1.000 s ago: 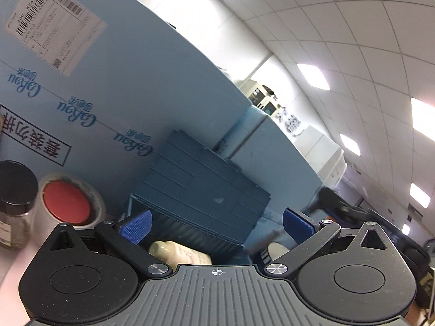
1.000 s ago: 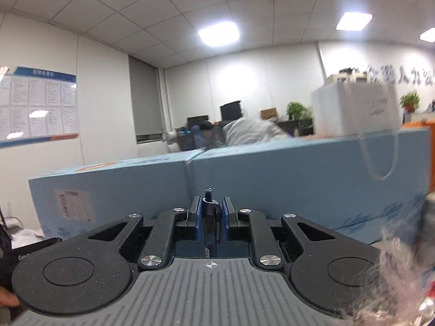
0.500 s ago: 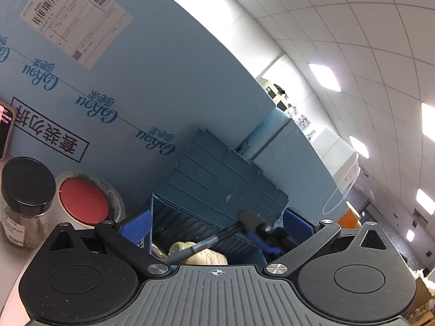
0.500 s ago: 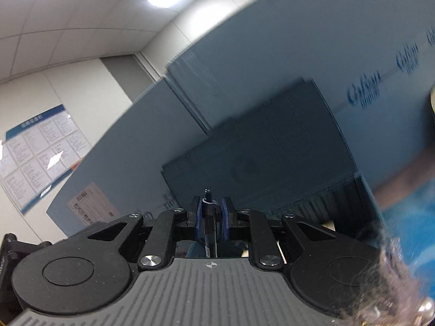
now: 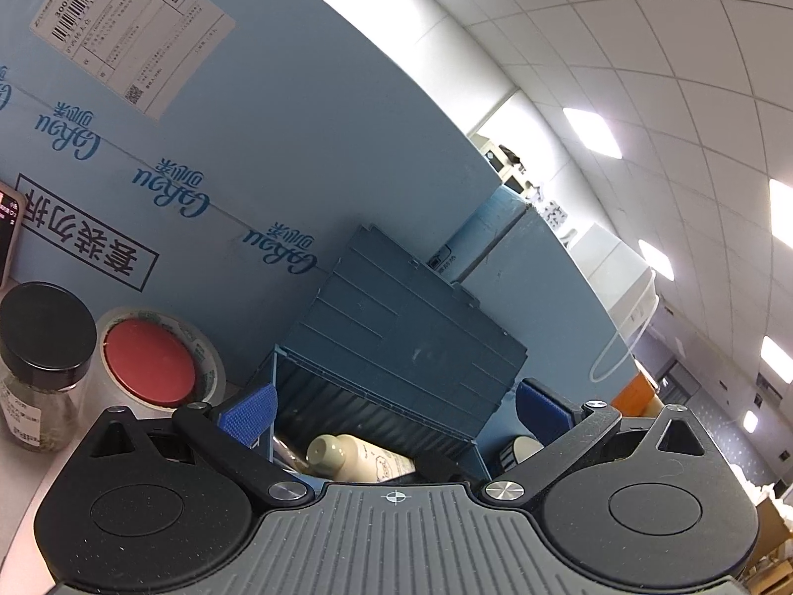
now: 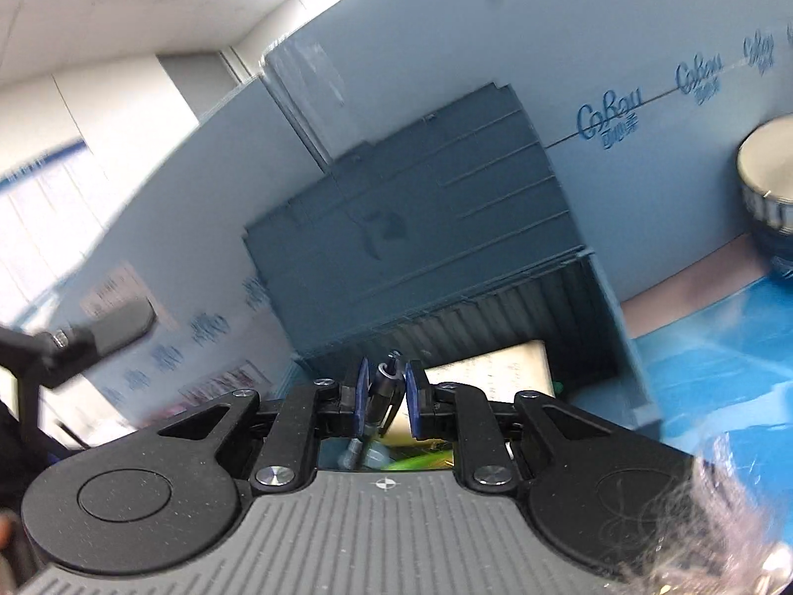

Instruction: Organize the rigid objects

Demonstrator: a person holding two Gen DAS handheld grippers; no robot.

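A dark blue storage box with its lid raised (image 5: 396, 342) stands against a light blue carton. In the left wrist view a cream bottle (image 5: 357, 458) lies inside it. My left gripper (image 5: 394, 411) is open and empty in front of the box. In the right wrist view my right gripper (image 6: 386, 396) is over the same box (image 6: 411, 243). Its jaws stand slightly apart around a dark pen (image 6: 379, 396), which leans against the left pad. A white packet (image 6: 495, 372) lies in the box below.
A jar with a black lid (image 5: 42, 362) and a tape roll with a red centre (image 5: 153, 362) stand left of the box. A metal-lidded tin (image 6: 768, 173) sits at right on a blue mat (image 6: 718, 347). The large light blue carton (image 5: 248, 148) walls the back.
The right gripper swung down from facing the room to over the box, and its jaws have parted a little around the pen. The left gripper edged closer to the box.
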